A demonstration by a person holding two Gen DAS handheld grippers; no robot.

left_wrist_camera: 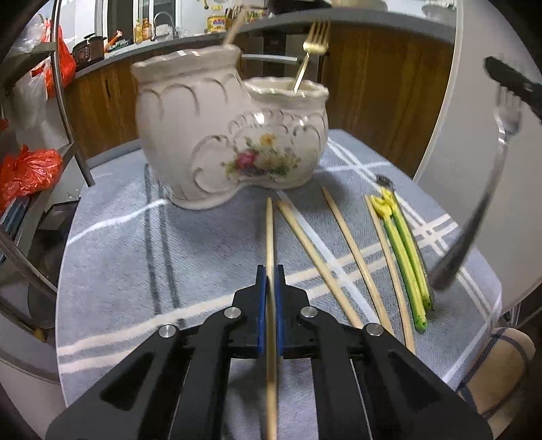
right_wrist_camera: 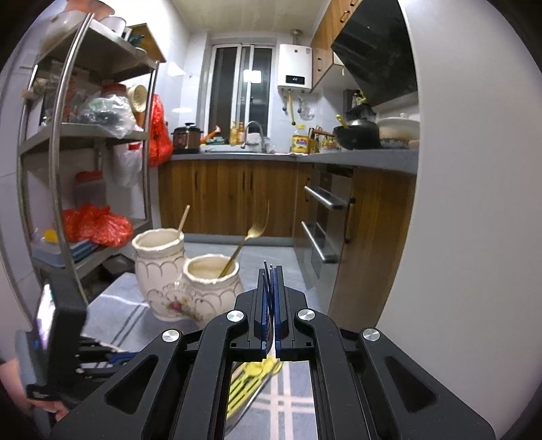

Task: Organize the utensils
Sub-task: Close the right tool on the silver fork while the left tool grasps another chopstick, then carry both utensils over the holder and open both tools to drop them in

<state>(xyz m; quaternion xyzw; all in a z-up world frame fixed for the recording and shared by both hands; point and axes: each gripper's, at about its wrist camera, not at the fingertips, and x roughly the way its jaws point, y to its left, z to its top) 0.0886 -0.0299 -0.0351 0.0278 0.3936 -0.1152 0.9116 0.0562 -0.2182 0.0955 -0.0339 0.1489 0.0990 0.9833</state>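
A white ceramic two-pot utensil holder with a flower print stands on the grey cloth; it also shows in the right wrist view. A gold fork stands in its lower pot and a wooden stick in the taller pot. My left gripper is shut on a wooden chopstick, low over the cloth. My right gripper is shut on a silver fork and holds it in the air at the right. Three more chopsticks and green-yellow chopsticks lie on the cloth.
The grey striped cloth covers a round table. A metal shelf rack with red bags stands to the left. Kitchen cabinets and a counter are behind. A white rounded surface rises at the right.
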